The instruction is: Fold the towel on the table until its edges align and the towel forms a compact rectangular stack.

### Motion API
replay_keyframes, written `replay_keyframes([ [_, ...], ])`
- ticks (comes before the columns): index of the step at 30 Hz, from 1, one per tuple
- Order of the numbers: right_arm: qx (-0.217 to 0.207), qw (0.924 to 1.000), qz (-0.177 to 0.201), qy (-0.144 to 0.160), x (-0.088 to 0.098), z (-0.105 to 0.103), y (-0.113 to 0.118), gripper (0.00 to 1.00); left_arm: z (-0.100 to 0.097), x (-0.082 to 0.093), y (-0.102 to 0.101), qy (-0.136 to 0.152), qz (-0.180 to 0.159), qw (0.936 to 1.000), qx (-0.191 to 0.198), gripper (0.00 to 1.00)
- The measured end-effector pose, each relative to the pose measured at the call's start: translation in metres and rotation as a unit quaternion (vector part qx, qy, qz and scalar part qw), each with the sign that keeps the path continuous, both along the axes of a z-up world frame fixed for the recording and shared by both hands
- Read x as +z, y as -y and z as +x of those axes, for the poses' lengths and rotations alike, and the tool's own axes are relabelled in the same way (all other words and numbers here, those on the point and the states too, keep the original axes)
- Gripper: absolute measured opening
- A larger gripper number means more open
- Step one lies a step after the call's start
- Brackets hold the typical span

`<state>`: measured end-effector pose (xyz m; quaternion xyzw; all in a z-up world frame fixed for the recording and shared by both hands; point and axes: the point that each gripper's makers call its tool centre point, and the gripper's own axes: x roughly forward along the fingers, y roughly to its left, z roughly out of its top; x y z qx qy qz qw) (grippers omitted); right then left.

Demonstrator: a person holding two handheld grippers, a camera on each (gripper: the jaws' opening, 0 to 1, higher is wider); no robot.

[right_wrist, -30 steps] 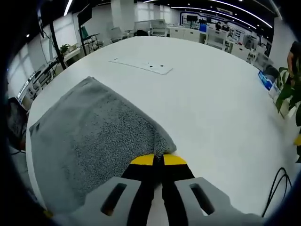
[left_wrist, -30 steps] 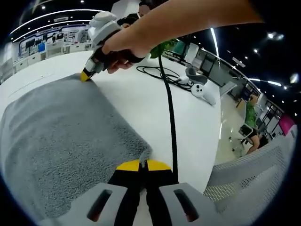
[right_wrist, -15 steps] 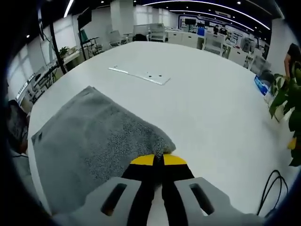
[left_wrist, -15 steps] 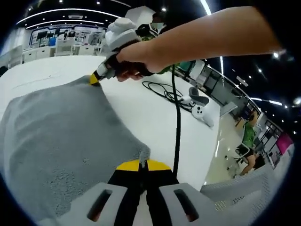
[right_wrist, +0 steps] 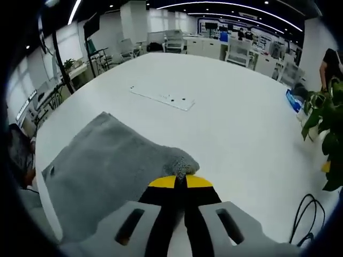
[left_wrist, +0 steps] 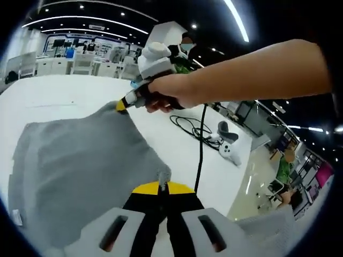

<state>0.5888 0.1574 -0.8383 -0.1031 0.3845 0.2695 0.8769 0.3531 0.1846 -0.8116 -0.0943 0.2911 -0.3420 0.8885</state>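
A grey towel (left_wrist: 80, 171) spreads over the white table (left_wrist: 48, 101), two of its corners lifted off the surface. My left gripper (left_wrist: 162, 186) is shut on the towel's near corner. In the left gripper view, the right gripper (left_wrist: 122, 105), held by a person's hand, pinches the towel's far corner. In the right gripper view, my right gripper (right_wrist: 180, 180) is shut on a bunched corner of the towel (right_wrist: 107, 171), which slopes down to the left onto the table (right_wrist: 236, 112).
A black cable (left_wrist: 201, 144) runs down from the hand, with coiled cable (left_wrist: 193, 126) and a white controller (left_wrist: 230, 152) on the table to the right. A flat white plate (right_wrist: 161, 97) lies further along the table. A plant (right_wrist: 321, 128) stands at the right edge.
Both grippers have risen, lifting their towel corners off the table. The towel now hangs and slopes between them instead of lying flat.
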Motion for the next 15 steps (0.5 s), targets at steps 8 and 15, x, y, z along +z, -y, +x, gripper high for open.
replay_keyframes([
  [8, -0.008, 0.9999, 0.008, 0.007, 0.022, 0.003, -0.019, 0.01, -0.001, 0.024, -0.023, 0.017, -0.013, 0.9997, 0.009, 0.02],
  [15, -0.017, 0.9997, 0.013, 0.010, 0.038, 0.004, -0.040, 0.01, 0.002, 0.044, -0.045, 0.038, -0.034, 0.9983, 0.028, 0.02],
])
